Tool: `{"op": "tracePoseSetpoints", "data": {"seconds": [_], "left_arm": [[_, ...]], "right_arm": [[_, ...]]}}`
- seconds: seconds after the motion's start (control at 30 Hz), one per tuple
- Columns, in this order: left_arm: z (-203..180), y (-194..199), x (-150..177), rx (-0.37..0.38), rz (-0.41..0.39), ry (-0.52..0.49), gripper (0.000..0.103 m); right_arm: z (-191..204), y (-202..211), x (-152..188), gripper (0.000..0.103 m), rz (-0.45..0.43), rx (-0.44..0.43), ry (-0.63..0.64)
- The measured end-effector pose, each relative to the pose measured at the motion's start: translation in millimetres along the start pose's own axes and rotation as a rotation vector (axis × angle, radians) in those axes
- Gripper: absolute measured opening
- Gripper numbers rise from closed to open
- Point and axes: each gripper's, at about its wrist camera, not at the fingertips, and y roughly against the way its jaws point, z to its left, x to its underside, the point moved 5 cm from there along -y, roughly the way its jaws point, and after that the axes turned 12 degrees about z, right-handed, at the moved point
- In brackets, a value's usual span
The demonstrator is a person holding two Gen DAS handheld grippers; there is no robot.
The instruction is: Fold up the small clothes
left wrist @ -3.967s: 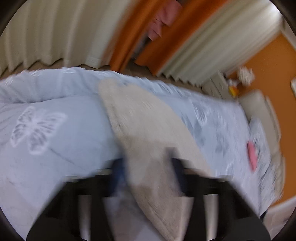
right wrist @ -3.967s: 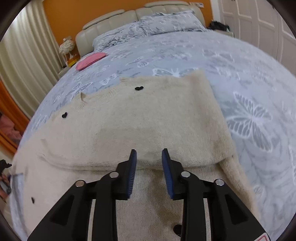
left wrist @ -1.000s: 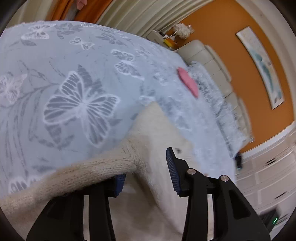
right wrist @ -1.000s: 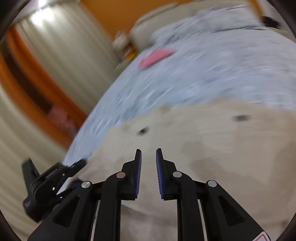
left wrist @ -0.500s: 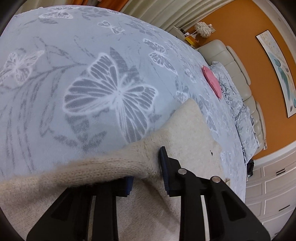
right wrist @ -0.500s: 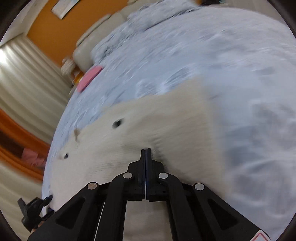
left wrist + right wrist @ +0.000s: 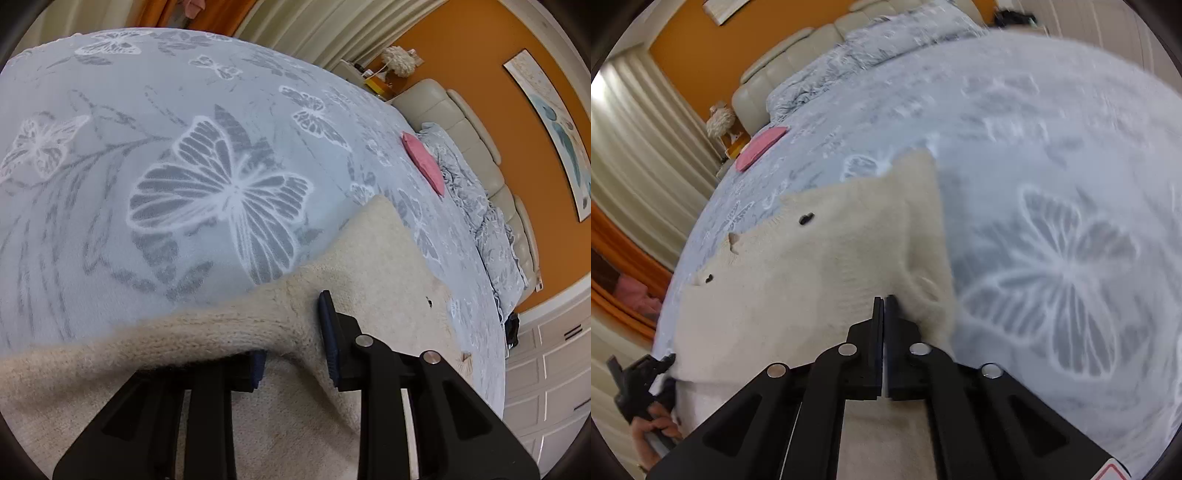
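Observation:
A cream knit sweater with small black dots lies partly folded on the butterfly-print bed. My right gripper is shut on the sweater's near right edge, with knit bunched beside the jaws. In the left wrist view the sweater drapes over my left gripper, whose jaws stand around a thick knit edge; the left finger is mostly hidden under the cloth. The left gripper also shows in the right wrist view, at the sweater's left corner.
The blue-grey duvet spreads around the sweater. A pink folded item lies near the rumpled pillows and cream headboard. Curtains hang along the left side, white cupboards on the right.
My right gripper closed from open to shut on the sweater edge. My left gripper's jaws narrowed around the knit edge and the sweater lifted over them.

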Motion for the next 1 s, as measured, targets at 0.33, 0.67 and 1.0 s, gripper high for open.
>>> {"op": "tracePoseSetpoints", "data": {"seconds": [0.33,0.67,1.0], "left_arm": [[97,94,12,0.026,0.254,-0.074,0.026],[155,159,99,-0.008,0.553,-0.093,0.088],[139,150,128,0.048,0.663,0.04,0.012]], "right_arm": [[-38,95,103,0.045,0.211,0.043,-0.051],[-31,103,242,0.065,0.61,-0.14,-0.158],[-3,99,230,0.009,0.532,-0.158,-0.19]]}}
